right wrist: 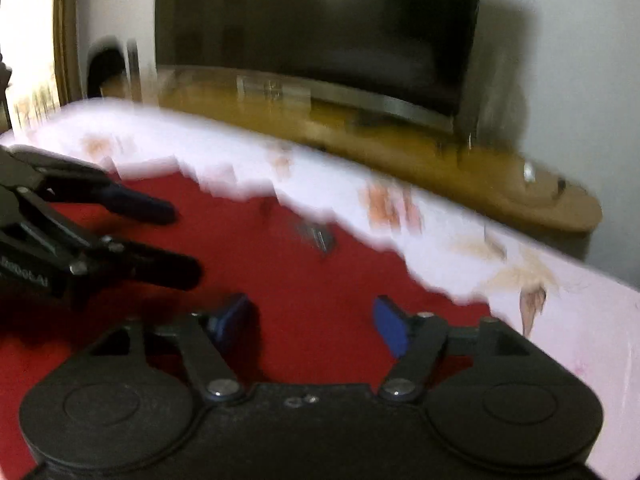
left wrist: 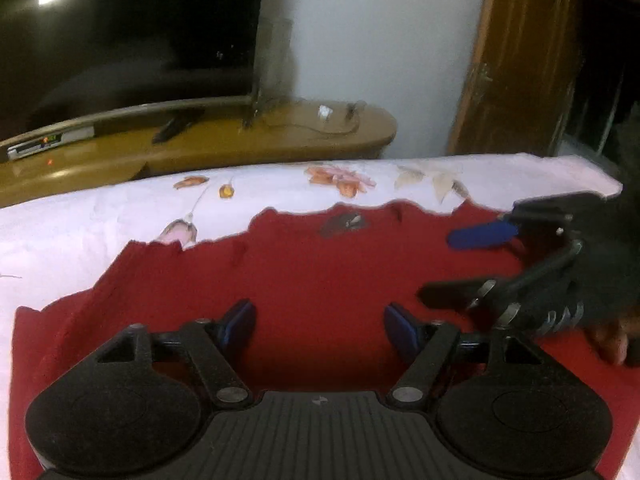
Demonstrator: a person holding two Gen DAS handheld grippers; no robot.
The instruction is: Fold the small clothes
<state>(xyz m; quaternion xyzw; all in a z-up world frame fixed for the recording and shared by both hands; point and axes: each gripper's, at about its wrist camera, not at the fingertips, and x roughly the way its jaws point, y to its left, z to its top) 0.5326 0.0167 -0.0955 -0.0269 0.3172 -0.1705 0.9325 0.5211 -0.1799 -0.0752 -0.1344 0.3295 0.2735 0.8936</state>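
red garment (left wrist: 320,280) lies spread flat on a bed covered by a white floral sheet (left wrist: 100,216), its long axis running left to right across the left wrist view, its ragged far edge towards the tv side and a small grey label (left wrist: 345,222) near that edge. the left hand-held gripper (left wrist: 320,326) hovers over the cloth with its blue-padded jaws standing apart and nothing between them but bare fabric. to the right, the right hand-held gripper (left wrist: 460,264) reaches in sideways over the garment, also spread open, held by a hand (left wrist: 608,340) at the frame edge. beyond the bed stand a low wooden tv stand (left wrist: 280,136), a dark television (left wrist: 128,32) and a wooden door (left wrist: 520,60). from the right wrist view, which is blurred, the red garment (right wrist: 312,264) fills the lower left, its far edge slanting down to the right against the floral sheet (right wrist: 440,248), with the label (right wrist: 318,236) near the middle. the right hand-held gripper (right wrist: 314,322) is open above the cloth, gripping nothing. the left hand-held gripper (right wrist: 184,240) enters from the left, its two dark fingers parted and just above the fabric. the television (right wrist: 320,28) and wooden stand (right wrist: 460,168) sit behind the bed.
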